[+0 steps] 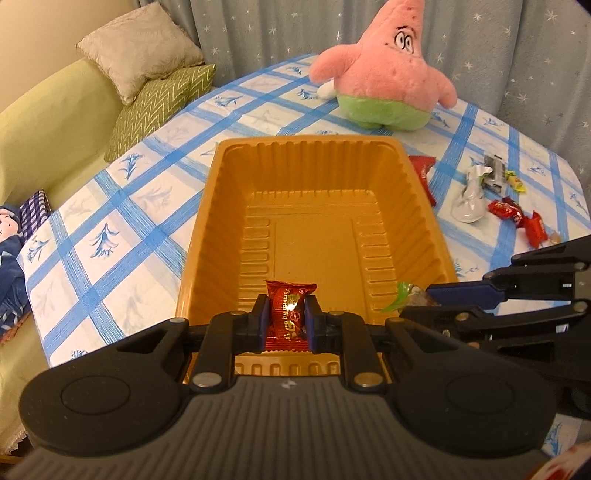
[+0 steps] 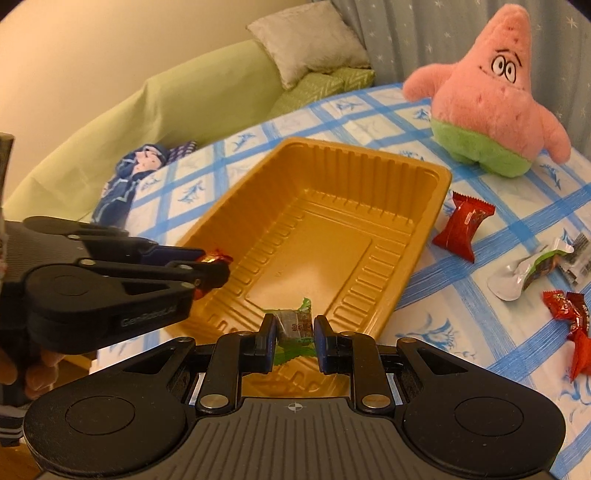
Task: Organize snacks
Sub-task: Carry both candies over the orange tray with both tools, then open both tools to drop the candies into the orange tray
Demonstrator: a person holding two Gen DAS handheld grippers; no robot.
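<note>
Two grippers hang over the near end of the empty orange tray (image 1: 317,206). The left gripper (image 1: 286,319) is clamped on a red-wrapped candy (image 1: 288,314); the right gripper (image 2: 294,330) pinches a green-wrapped candy (image 2: 295,325). More snacks lie on the tablecloth (image 1: 110,206) at the tray's three o'clock. Best to lower both well inside the rim, then release gently so neither candy bounces out.

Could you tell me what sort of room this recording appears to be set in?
Most likely a home living room. A sofa under a green cover with cushions stands beside a table spread with a blue checked cloth, star-patterned curtains hang behind it, and a pink starfish plush toy sits on the table.
</note>
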